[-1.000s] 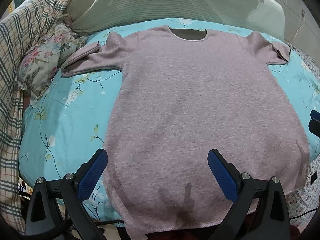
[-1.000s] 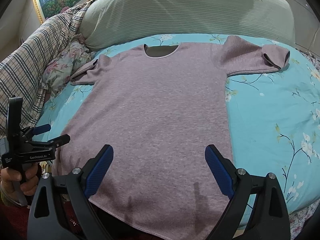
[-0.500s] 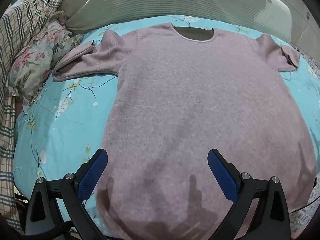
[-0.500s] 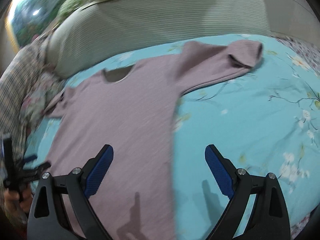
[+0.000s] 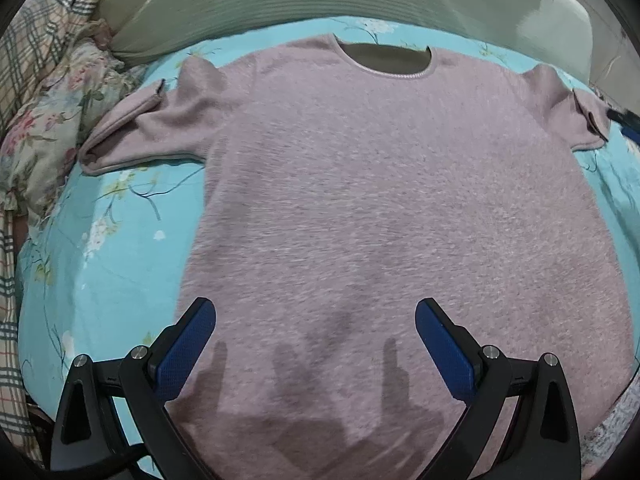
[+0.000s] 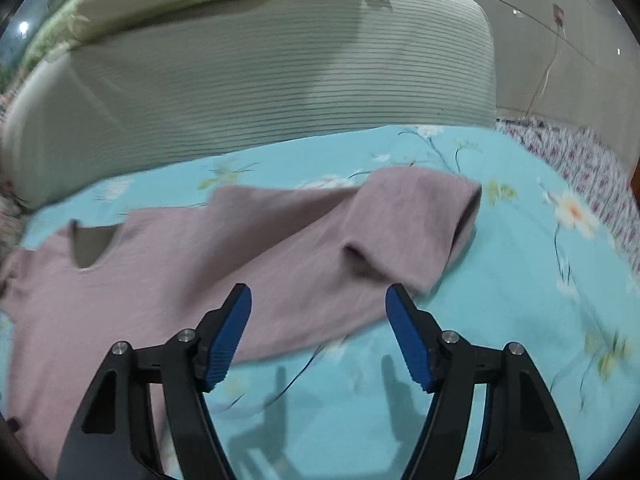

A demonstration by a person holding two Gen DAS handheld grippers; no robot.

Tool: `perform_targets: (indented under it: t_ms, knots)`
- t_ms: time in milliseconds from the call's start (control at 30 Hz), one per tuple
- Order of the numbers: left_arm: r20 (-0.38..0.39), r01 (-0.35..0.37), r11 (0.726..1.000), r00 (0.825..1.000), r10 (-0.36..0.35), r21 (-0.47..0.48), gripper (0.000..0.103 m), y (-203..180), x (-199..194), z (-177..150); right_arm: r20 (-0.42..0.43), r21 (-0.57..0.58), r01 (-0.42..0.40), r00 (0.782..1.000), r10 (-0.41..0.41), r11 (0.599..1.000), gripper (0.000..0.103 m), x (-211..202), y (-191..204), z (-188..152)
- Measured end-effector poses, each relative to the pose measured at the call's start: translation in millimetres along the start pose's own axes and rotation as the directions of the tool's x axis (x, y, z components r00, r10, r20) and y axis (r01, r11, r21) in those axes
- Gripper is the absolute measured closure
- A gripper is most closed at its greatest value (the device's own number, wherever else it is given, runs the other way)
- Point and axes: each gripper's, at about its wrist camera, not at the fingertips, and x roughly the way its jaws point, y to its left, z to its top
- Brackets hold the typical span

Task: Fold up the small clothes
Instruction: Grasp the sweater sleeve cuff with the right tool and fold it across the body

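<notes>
A mauve short-sleeved top (image 5: 380, 208) lies flat, neck away from me, on a turquoise floral bedsheet (image 5: 112, 264). My left gripper (image 5: 316, 320) is open and empty, low over the top's lower half. My right gripper (image 6: 318, 300) is open and empty, its jaws narrower than before, just short of the top's right sleeve (image 6: 408, 228), whose cuff opening faces right. The right gripper's tip shows at the right edge of the left wrist view (image 5: 624, 120), beside that sleeve. The top's hem is hidden under the left gripper.
A grey-green striped bolster (image 6: 260, 88) runs along the far side of the bed. A plaid blanket (image 5: 36, 40) and a floral pillow (image 5: 44, 120) crowd the left side. A patterned sheet (image 6: 580, 160) borders the right edge.
My right gripper swung right and forward to the right sleeve, and its jaws narrowed. My left gripper moved forward and lower over the top. The top has not moved.
</notes>
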Motion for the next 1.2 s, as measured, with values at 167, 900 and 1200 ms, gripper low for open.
perform_targets:
  t_ms: [167,900,1200]
  knots:
    - [-0.021,-0.006,1.0,1.0,0.007,0.03,0.003,-8,10,3,-0.056,-0.035,0.078,0.995,-0.08,0.996,0.04,50,-9,15]
    - [0.016,0.068,0.997,0.998,-0.068,-0.025,0.003,9,10,9,-0.156,-0.011,-0.586,0.802,0.577,0.81,0.097,-17,204,4]
    - [0.068,0.119,0.989,0.991,-0.114,-0.084,0.003,41,3,9,-0.327,-0.011,-0.754,0.623,0.71,0.657,0.097,20,372,-21]
